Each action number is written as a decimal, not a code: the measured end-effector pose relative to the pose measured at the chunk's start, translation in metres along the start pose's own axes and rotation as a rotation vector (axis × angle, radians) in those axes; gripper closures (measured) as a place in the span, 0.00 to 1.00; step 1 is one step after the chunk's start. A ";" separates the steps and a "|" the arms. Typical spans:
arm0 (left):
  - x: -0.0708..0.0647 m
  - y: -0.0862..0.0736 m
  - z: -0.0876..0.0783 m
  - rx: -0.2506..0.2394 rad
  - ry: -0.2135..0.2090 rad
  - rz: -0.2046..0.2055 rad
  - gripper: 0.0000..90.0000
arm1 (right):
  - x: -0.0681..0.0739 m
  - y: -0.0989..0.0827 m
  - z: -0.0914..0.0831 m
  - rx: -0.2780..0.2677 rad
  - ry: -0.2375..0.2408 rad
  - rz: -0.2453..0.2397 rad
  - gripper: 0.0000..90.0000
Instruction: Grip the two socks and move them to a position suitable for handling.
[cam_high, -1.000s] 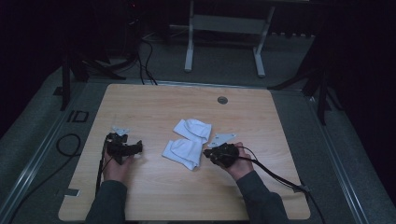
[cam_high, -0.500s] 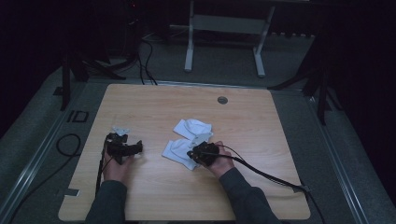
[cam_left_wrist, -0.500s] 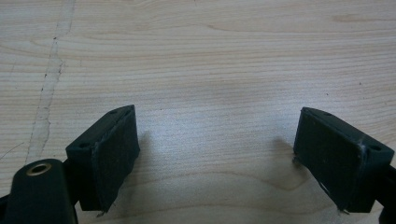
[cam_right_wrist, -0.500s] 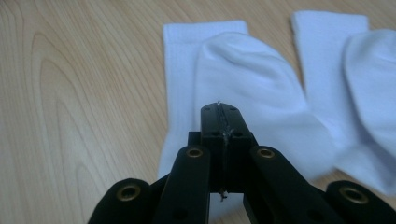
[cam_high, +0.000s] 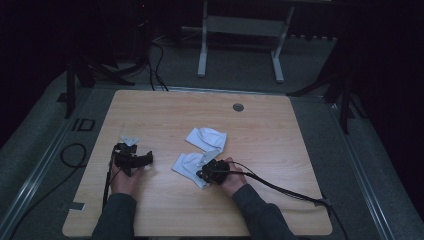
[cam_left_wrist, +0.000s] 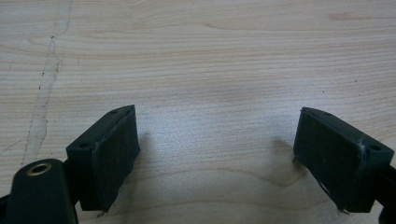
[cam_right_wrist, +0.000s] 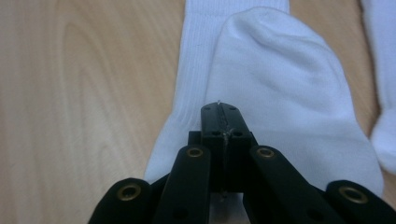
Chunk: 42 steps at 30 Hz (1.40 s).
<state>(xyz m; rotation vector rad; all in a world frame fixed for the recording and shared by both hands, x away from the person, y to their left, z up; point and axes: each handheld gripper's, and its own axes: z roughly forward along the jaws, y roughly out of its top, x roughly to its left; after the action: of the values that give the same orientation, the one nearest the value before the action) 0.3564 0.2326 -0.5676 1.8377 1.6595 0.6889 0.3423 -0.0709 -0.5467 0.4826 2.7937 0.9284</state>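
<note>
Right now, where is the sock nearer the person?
In the high view, the near sock lies mid-table, just left of the right claw, with the other sock just beyond.

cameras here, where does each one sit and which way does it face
High view: above the person's side, looking forward and down on the table; forearms, left tongs, right tongs.
Left gripper view: on the left tongs, facing bare wood between open jaws.
Right gripper view: on the right tongs, shut, over the near sock.
Shared: the near sock, high and right gripper views.
</note>
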 end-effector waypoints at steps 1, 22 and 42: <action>0.000 0.000 0.000 0.000 0.000 0.001 0.16 | 0.001 0.000 -0.001 0.006 0.006 -0.014 1.00; 0.000 0.000 0.000 0.000 0.000 0.000 0.16 | -0.006 0.008 -0.023 0.006 -0.030 -0.017 0.81; 0.000 0.000 0.000 -0.001 0.000 0.000 0.16 | -0.011 0.028 0.014 -0.096 0.016 0.067 0.70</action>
<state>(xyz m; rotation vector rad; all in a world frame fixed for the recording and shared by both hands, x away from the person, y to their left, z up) 0.3564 0.2326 -0.5677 1.8376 1.6584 0.6893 0.3636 -0.0461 -0.5408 0.5590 2.7469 1.0797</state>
